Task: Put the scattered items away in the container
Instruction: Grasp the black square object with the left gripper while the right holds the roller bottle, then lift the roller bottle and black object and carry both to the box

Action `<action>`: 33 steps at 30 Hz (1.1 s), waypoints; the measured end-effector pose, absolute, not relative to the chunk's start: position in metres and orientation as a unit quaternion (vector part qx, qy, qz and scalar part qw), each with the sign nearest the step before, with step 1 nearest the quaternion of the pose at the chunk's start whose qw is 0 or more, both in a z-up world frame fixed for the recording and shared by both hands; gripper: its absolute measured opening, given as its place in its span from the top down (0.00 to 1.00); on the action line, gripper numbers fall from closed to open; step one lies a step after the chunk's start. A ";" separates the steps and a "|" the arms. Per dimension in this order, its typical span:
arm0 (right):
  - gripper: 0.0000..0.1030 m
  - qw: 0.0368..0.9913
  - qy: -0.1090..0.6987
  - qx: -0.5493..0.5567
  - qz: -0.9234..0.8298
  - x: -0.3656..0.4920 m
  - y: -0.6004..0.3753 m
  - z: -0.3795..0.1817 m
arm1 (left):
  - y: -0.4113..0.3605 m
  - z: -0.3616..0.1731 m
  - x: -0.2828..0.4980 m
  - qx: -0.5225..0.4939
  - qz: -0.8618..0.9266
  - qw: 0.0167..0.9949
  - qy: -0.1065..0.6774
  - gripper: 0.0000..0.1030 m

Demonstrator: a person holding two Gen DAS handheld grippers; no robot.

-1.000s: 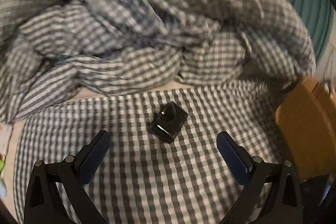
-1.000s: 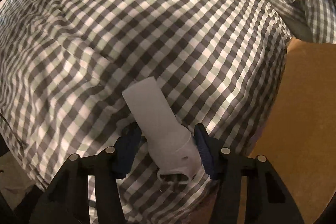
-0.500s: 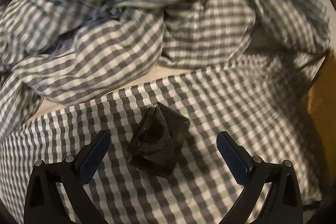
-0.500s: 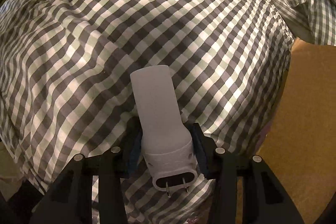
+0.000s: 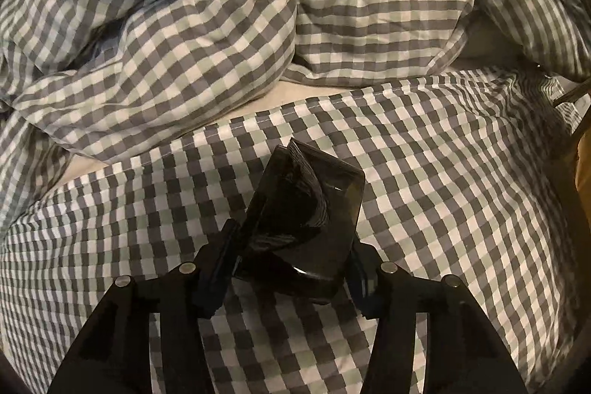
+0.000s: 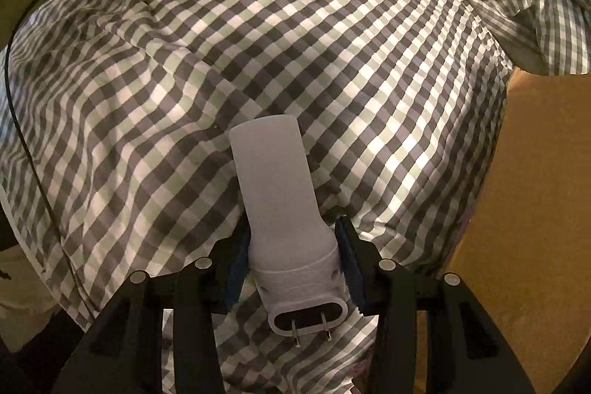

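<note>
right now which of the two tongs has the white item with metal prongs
The right tongs: they clamp a white plug-in device whose two metal prongs point back toward the camera. The left tongs are closing on a dark glossy case instead.

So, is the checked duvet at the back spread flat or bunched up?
Bunched up. The grey-and-white checked duvet lies in deep folds and humps, while the checked sheet in front of it lies fairly smooth.

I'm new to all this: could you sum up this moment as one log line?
left hand-held gripper: closing on dark glossy case | right hand-held gripper: holding white plug-in device | surface: checked bedding
</note>
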State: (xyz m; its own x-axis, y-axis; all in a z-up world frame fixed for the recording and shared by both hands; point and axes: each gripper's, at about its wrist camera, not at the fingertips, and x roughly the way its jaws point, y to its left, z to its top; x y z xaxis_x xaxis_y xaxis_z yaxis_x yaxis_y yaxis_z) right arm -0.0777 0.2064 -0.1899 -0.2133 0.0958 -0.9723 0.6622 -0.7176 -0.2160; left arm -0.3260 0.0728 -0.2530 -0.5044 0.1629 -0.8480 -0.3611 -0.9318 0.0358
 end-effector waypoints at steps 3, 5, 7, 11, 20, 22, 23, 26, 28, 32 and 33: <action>0.56 0.200 0.313 0.590 -0.717 -0.074 0.200 -0.183 | 0.071 -0.248 -0.322 -0.476 0.862 0.140 0.099 0.48; 0.56 0.201 0.308 0.586 -0.722 -0.062 0.189 -0.176 | 0.067 -0.241 -0.319 -0.473 0.867 0.130 0.093 0.48; 0.56 0.202 0.302 0.580 -0.729 -0.058 0.182 -0.169 | 0.063 -0.230 -0.312 -0.461 0.875 0.117 0.090 0.48; 0.56 0.205 0.284 0.564 -0.748 -0.054 0.164 -0.163 | 0.057 -0.202 -0.294 -0.441 0.888 0.099 0.079 0.48; 0.56 0.196 0.225 0.505 -0.810 -0.052 0.175 -0.144 | 0.027 -0.142 -0.257 -0.400 0.914 0.056 0.037 0.48; 0.56 0.193 0.213 0.488 -0.824 -0.053 0.178 -0.136 | 0.023 -0.129 -0.243 -0.391 0.919 0.050 0.027 0.48; 0.56 0.193 0.208 0.479 -0.831 -0.055 0.180 -0.133 | 0.020 -0.122 -0.236 -0.386 0.921 0.048 0.024 0.48; 0.56 0.188 0.190 0.450 -0.852 -0.050 0.182 -0.116 | 0.016 -0.103 -0.215 -0.368 0.929 0.040 0.018 0.48; 0.56 0.183 0.177 0.425 -0.869 -0.042 0.183 -0.101 | 0.014 -0.088 -0.199 -0.355 0.934 0.034 0.015 0.48; 0.56 0.175 0.160 0.372 -0.898 -0.028 0.187 -0.072 | 0.009 -0.060 -0.171 -0.331 0.943 0.026 -0.004 0.48; 0.56 0.173 0.154 0.358 -0.905 -0.025 0.189 -0.065 | 0.009 -0.053 -0.163 -0.324 0.946 0.027 -0.012 0.48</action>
